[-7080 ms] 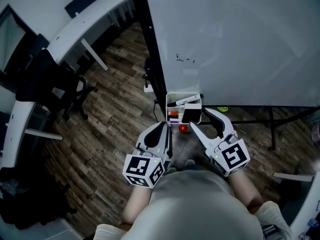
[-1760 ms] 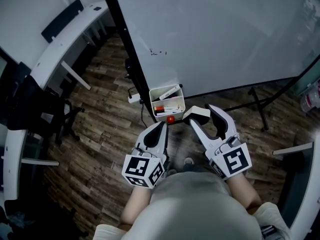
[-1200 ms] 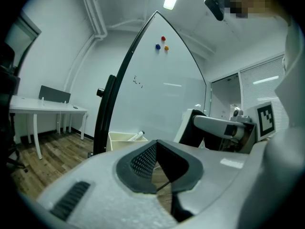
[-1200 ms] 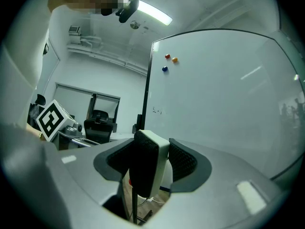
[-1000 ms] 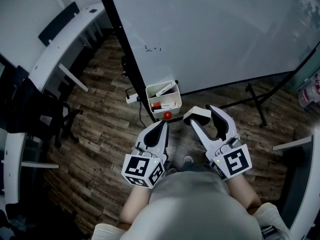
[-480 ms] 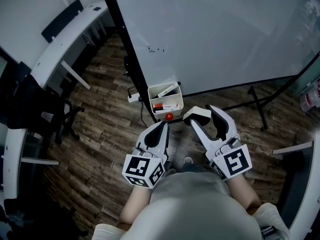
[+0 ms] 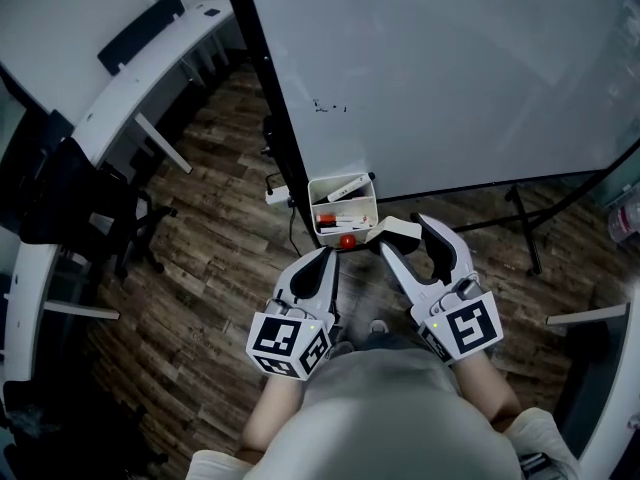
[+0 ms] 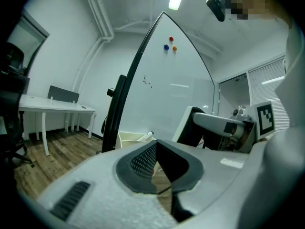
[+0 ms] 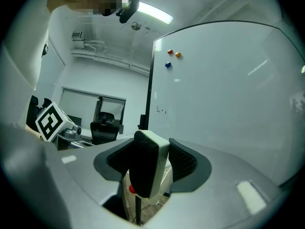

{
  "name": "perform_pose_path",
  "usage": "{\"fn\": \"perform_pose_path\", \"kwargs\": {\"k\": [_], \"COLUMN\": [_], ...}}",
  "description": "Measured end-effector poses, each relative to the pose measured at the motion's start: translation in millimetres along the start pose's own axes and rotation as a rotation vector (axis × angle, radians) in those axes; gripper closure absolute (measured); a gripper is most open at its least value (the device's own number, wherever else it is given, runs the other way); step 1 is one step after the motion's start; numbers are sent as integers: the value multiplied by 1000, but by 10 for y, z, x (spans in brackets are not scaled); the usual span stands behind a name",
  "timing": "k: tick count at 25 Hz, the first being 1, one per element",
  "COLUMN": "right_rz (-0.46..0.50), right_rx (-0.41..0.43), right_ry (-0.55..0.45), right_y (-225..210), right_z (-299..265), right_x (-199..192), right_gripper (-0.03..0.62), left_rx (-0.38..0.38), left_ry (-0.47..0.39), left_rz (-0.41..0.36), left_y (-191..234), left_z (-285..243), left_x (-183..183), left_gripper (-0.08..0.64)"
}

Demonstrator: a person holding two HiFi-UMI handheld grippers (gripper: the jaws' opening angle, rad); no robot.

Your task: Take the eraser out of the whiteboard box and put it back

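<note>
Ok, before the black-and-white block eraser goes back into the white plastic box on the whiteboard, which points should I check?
1. Grip: the black-and-white block eraser sits clamped between the right gripper pads. Ok.
2. Target in sight: the white plastic box hangs at the whiteboard edge, unobstructed. Ok.
3. Room inside: the white marker lies at the far side; the near right part looks free. Probably ok.
4. Alignment: in the head view, the eraser is at the box's lower right corner, not over the opening. Not ok.
5. Left gripper: shut, empty, beside the path. Ok.

Black-and-white eraser (image 9: pixel 145 166), white box (image 7: pixel 325 180), brown floor (image 7: pixel 210 258)
</note>
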State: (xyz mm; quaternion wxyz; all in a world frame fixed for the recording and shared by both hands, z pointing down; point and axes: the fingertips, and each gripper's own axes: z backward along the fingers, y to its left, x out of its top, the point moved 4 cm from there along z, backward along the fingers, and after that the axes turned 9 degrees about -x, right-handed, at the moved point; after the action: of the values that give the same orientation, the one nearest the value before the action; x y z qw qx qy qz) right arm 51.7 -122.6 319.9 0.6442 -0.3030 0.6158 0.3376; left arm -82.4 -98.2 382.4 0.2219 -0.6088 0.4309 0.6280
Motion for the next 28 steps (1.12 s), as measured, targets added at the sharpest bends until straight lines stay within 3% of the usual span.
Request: {"fn": "perform_pose_path", "kwargs": {"k": [28], "right_rz": [-3], "right_rx": [196], "right_ry": [6], "right_y": [0], "right_z": [-559], "right_x": [-118], "right_gripper": [360], "left_rx": [136], "left_ry": [5], "left_rz": [24], "left_y": [224], "left_z": [-78], "left_x": [3], "left_gripper": [557]}}
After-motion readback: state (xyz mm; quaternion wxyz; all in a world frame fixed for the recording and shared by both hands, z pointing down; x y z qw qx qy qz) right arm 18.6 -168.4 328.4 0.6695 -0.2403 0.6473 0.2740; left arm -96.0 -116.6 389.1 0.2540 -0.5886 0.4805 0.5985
